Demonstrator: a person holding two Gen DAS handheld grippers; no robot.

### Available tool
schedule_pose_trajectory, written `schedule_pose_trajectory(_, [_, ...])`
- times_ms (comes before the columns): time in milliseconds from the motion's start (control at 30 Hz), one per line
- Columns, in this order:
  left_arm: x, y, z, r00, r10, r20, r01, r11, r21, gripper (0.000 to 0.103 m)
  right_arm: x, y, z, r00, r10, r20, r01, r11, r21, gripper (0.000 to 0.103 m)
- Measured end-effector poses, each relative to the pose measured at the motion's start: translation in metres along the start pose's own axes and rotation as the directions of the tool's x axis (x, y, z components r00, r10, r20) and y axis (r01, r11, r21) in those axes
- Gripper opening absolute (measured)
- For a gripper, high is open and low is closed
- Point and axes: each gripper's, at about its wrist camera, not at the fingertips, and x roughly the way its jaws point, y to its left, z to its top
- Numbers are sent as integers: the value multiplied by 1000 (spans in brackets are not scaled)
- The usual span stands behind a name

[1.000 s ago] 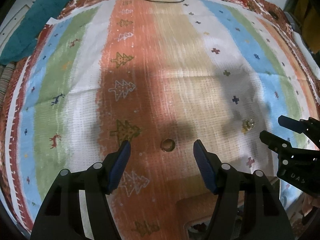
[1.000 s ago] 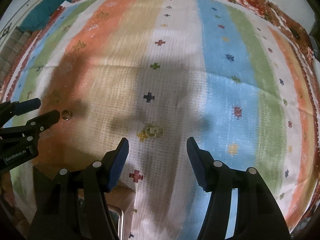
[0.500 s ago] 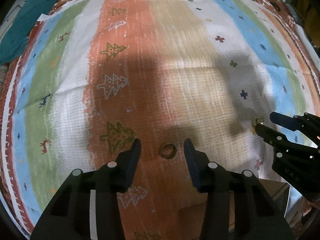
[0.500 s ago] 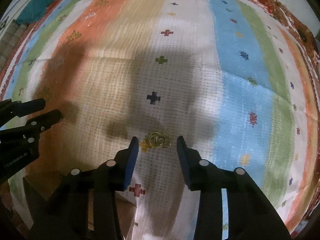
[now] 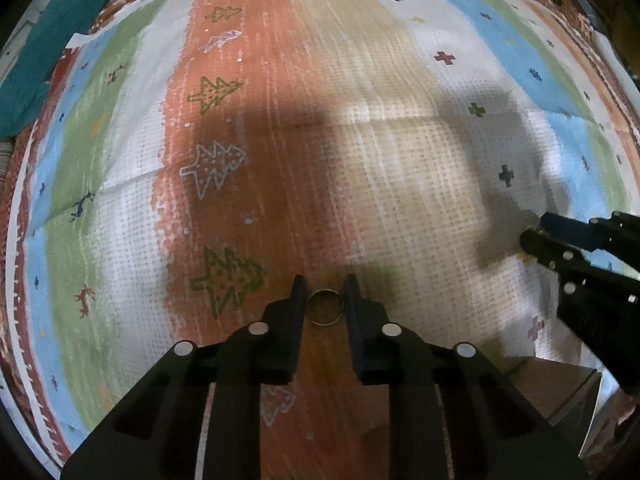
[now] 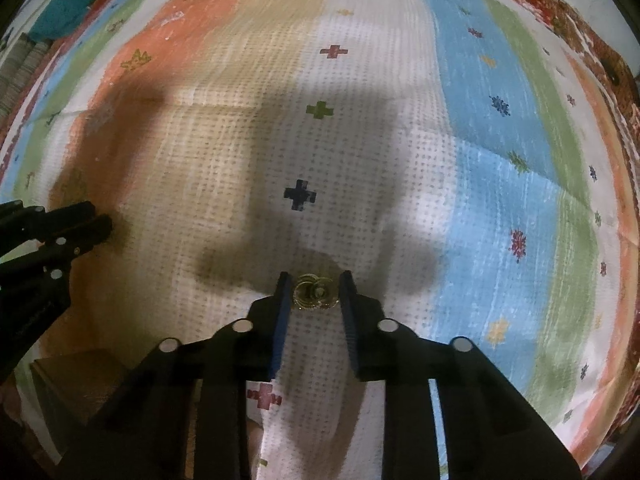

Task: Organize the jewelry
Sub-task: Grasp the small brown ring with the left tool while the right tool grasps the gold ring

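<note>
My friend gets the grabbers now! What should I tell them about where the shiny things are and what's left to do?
Left gripper: jaws nearly closed around the plain ring, which lies flat on the orange stripe of the striped cloth; whether they grip it yet is unclear.
Right gripper: jaws just as close around the gold ornate piece on the white stripe.
Wooden box: its corner shows near both grippers; its inside is not visible.
Done: both pieces lined up between the jaws.
Left: pinch, lift, and probably put each one in the box.
</note>
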Motion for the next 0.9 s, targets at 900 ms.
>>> schedule_pose_trajectory(900, [-68, -10, -20, 990, -32, 137, 35, 999, -13, 18, -78, 4, -37, 987, 10, 160, -10, 1000, 1, 22])
